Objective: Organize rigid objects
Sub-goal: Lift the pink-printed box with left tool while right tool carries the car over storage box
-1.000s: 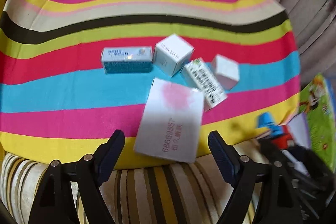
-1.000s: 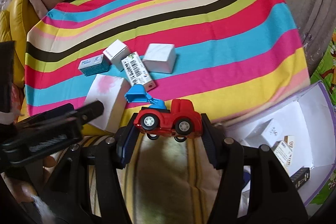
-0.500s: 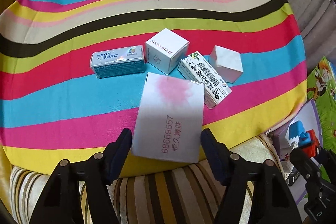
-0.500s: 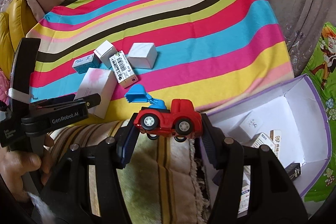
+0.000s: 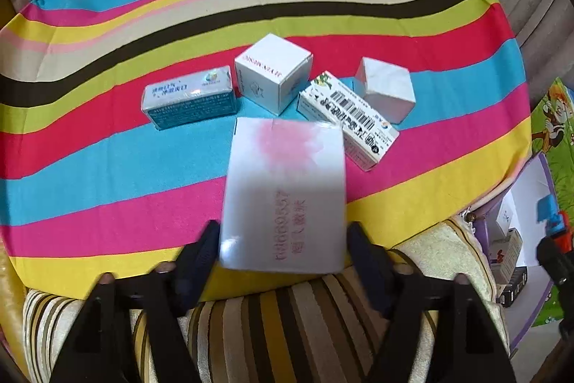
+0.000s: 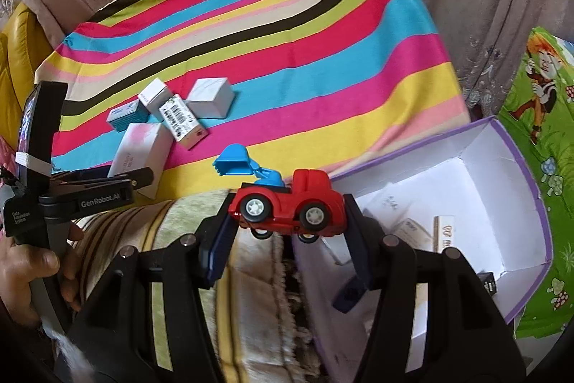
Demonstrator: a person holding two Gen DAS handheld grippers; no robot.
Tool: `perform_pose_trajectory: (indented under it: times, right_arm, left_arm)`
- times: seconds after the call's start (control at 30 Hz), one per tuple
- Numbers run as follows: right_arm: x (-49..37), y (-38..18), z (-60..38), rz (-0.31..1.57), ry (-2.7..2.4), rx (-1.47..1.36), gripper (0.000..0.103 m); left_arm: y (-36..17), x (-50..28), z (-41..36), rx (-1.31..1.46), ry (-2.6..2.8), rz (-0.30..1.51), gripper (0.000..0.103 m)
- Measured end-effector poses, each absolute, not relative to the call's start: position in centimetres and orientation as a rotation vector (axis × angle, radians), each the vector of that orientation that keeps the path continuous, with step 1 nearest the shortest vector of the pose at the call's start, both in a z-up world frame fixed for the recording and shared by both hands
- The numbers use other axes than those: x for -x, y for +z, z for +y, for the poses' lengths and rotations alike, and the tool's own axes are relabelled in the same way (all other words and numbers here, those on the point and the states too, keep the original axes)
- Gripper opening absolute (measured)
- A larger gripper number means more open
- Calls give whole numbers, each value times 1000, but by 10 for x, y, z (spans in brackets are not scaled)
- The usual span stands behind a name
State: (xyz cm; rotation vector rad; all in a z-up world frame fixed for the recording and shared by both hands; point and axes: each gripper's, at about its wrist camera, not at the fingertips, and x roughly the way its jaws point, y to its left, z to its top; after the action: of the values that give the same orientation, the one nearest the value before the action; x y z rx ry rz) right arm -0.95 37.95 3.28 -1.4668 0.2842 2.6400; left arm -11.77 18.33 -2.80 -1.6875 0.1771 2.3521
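Striped cloth [image 5: 107,149] over the sofa seat carries your remaining boxes. Left to right in the left wrist view: teal box [image 5: 190,97], white cube [image 5: 273,73], flat pink box [image 5: 285,196], barcode box [image 5: 346,119], grey cube [image 5: 385,88].

Change, left side: a second ago your left gripper [image 5: 283,250] stood short of the pink box with its fingers well outside the near edge. Now the fingers bracket that edge, one beside each near corner. The jaws are wide, roughly at the box's width; the frame is blurred there, so contact cannot be confirmed. The box lies flat on the cloth, its near end overhanging the cloth's front edge. Judgement: grasp approach is nearly complete and closing is the next step. A flat, smooth box held across its full width may slip or pivot, so close squarely.

Change, right side: your right gripper [image 6: 288,214] holds the red truck [image 6: 290,209] across its length, blue scoop [image 6: 233,160] pointing left. It has travelled right over the last second; the truck now sits at the left rim of the purple bin [image 6: 516,146], which holds several small boxes already. Judgement: the truck is not yet over the bin's open floor. Carry it further right before you release.

Remaining: five boxes on the cloth, plus the truck in transit.
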Motion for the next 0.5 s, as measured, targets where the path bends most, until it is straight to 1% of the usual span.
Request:
perform_pose_trajectory:
  times: [0.13, 0.23, 0.37, 0.5]
  right_arm:
    - [0, 36, 397, 277, 2612, 1434, 60]
    - [-8, 37, 418, 296, 2577, 1407, 60]
    - [-18, 35, 445, 324, 2527, 1381, 60]
    - [-25, 32, 465, 340, 2486, 1370, 60]
  left_arm:
    - [-24, 116, 178, 1677, 2362, 134, 67]
    - [-11, 108, 166, 1637, 2396, 49, 67]
    - [11, 94, 158, 1530, 2429, -30, 67]
    - [30, 82, 177, 1416, 2410, -55, 67]
